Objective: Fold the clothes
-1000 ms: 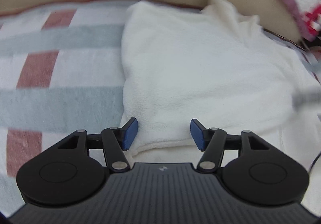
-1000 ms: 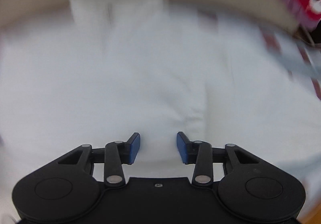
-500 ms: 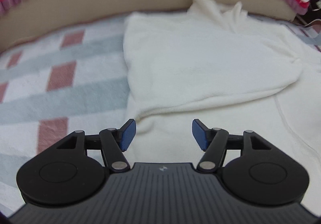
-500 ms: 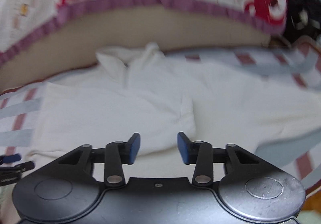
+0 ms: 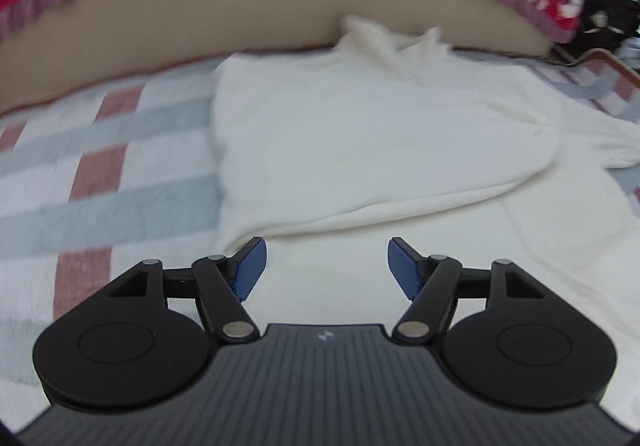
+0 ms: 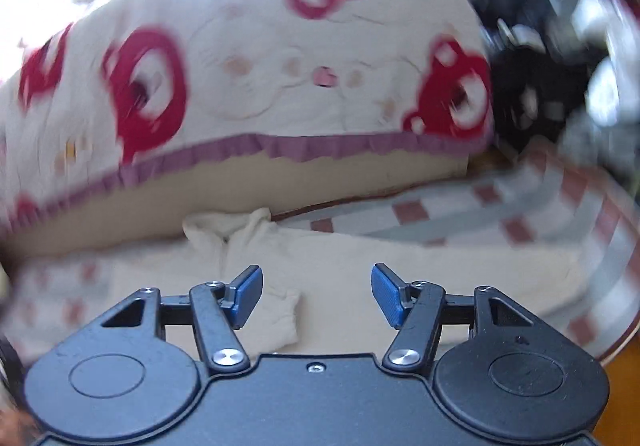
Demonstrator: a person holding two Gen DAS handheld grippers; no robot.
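Note:
A cream-white fleece garment (image 5: 360, 150) lies spread on the checked blanket (image 5: 100, 174), one side folded over its middle and its collar (image 5: 392, 42) at the far end. My left gripper (image 5: 326, 266) hovers open above the garment's near part, with nothing between its blue pads (image 5: 250, 266). In the right wrist view the same garment (image 6: 360, 258) lies lower and farther off, collar (image 6: 228, 226) toward the cushion. My right gripper (image 6: 316, 294) is held high above it; its jaws are opening and hold nothing.
A tan cushion (image 5: 200, 26) runs along the far side of the bed under a white quilt with red bear prints and a purple frill (image 6: 280, 78). Dark cluttered items (image 6: 560, 46) stand at the far right. A wooden bed edge (image 5: 608, 62) shows on the right.
Both grippers have lifted and pulled back from the garment, the right one much more, tilting up toward the quilt. The right jaws have widened; the folded side now lies flat.

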